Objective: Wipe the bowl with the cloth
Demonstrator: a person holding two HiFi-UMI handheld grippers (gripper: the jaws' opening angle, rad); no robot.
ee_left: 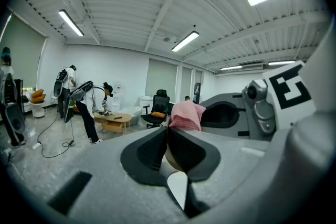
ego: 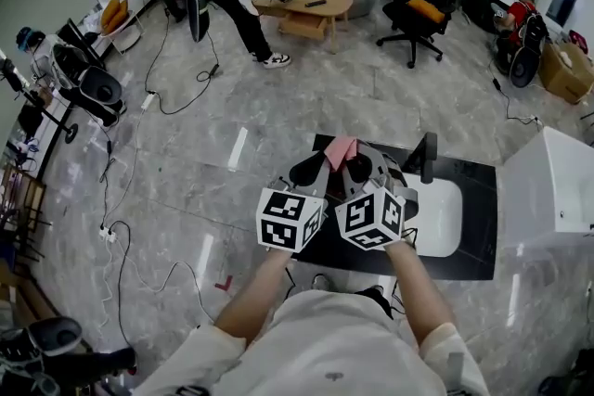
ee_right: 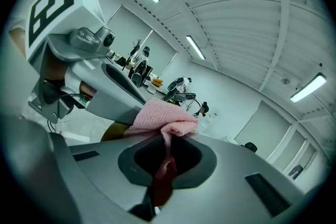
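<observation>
Plainly, black-and-white marker cube (ego: 369, 218) on right tool (ego: 351, 162)

The jaws of my left gripper (ee_left: 169, 132) hide nearly all the bowl (ee_left: 169, 158); I see only a tan sliver, six o'clock of the cloth (ee_left: 186, 115).

Left tongs (ee_left: 169, 144) crowd right tongs (ee_right: 167, 160); leftward seemingly open.

A shared office used as a recording lab: glossy grey marble-look floor (ego: 278, 107) trailing black cables (ego: 166, 37), black swivel office chair (ego: 422, 0), low oval wooden table (ego: 306, 5), ceiling strip lights (ee_left: 185, 41).
</observation>
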